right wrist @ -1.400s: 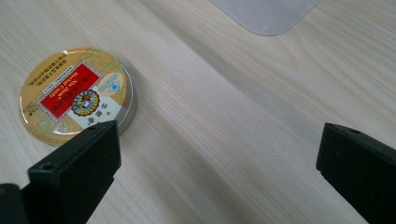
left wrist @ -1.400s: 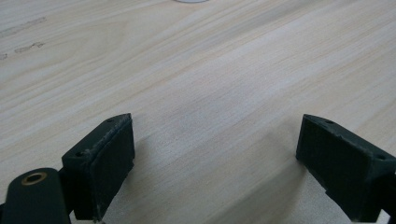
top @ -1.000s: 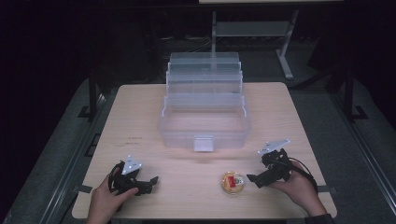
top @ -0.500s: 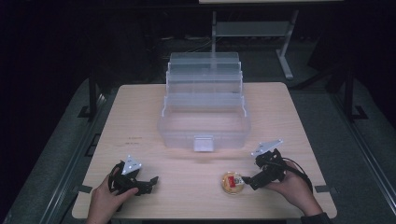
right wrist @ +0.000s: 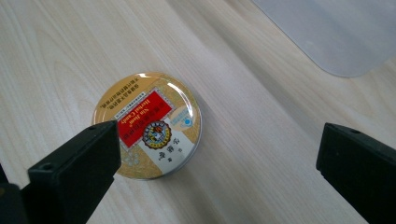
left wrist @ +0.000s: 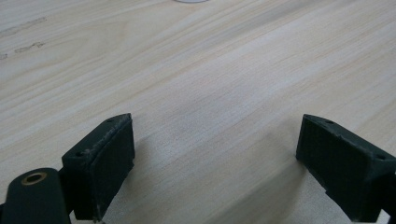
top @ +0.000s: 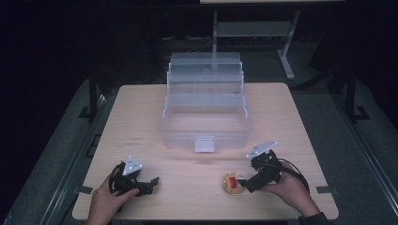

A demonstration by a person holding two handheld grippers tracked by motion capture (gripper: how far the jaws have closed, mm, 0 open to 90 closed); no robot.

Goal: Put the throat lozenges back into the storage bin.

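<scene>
In the high view, a small round tin (top: 232, 183) with a gold rim and a red label lies flat on the worktop (top: 300, 122), in front of the clear plastic tiered box (top: 205, 110) and a little to the right of its front latch. The right tongs (top: 244, 182) sit just beside the tin on its right, tips reaching its edge. The left tongs (top: 149, 183) rest well apart from the tin, far to its left, near the worktop's front edge.

In the left gripper view, the left tongs (left wrist: 215, 168) stand spread wide with nothing but bare wood between the jaws.

In the right gripper view, the right tongs (right wrist: 219, 172) are also released and wide. One jaw overlaps the tin (right wrist: 148, 124) at its near edge; the other stands well off to the far side, so the tin is not yet centred between them. A corner of the clear box (right wrist: 336, 32) shows beyond the tin.

The tin looks like a light, rigid metal disc with a glossy lid, so it will likely be slippery and low to the wood. The sensible hold is across its full width, jaws on opposite points of the rim, kept low so the pads meet the side wall rather than skid over the lid.
</scene>
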